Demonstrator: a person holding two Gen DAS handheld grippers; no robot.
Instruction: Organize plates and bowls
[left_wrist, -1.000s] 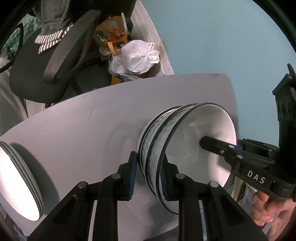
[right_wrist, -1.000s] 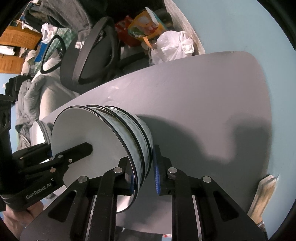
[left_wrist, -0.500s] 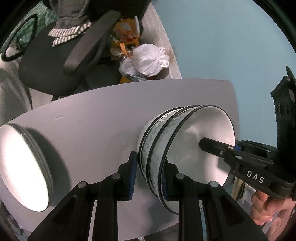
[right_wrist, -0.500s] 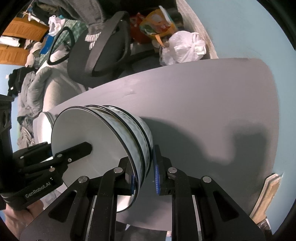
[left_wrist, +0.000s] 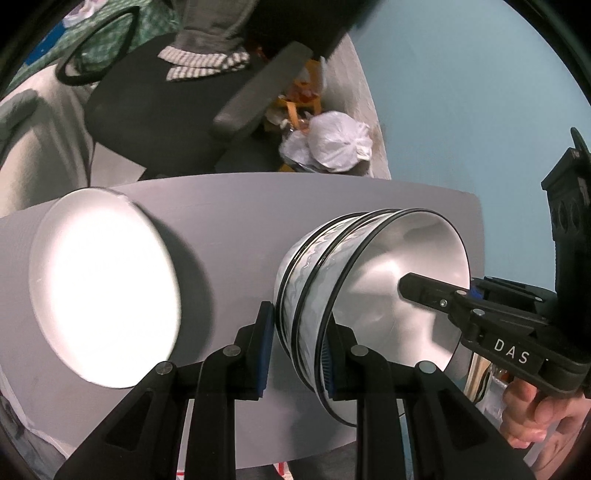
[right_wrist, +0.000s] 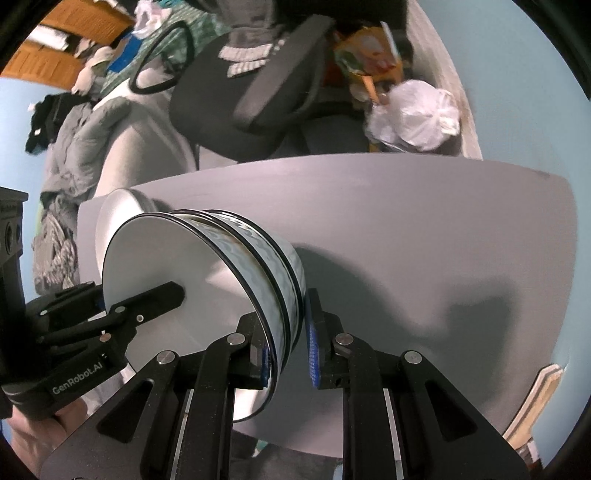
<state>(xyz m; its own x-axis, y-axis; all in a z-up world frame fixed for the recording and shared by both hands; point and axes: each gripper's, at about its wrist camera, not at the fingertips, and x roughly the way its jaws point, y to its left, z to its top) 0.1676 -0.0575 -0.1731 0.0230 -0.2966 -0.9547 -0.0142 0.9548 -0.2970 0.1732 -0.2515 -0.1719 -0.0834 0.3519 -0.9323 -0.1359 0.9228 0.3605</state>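
Both the left gripper (left_wrist: 297, 350) and right gripper (right_wrist: 286, 354) pinched the stacked bowls' (left_wrist: 369, 295) rims above the desk (left_wrist: 229, 221); uneven carrying toward the plates (left_wrist: 103, 288) at nine o'clock risked slipping.

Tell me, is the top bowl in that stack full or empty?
Empty: the top bowl shows a bare white inside, with only a claw finger reaching in.

Bowls (left_wrist: 314, 280) nested, held above table (left_wrist: 229, 221) between left tool (left_wrist: 300, 350) and right tool (right_wrist: 288, 354), one on each side of rim. Plates (left_wrist: 99, 288) on table left of bowls. Chair (left_wrist: 166, 107) and bag (left_wrist: 338, 142) behind table.
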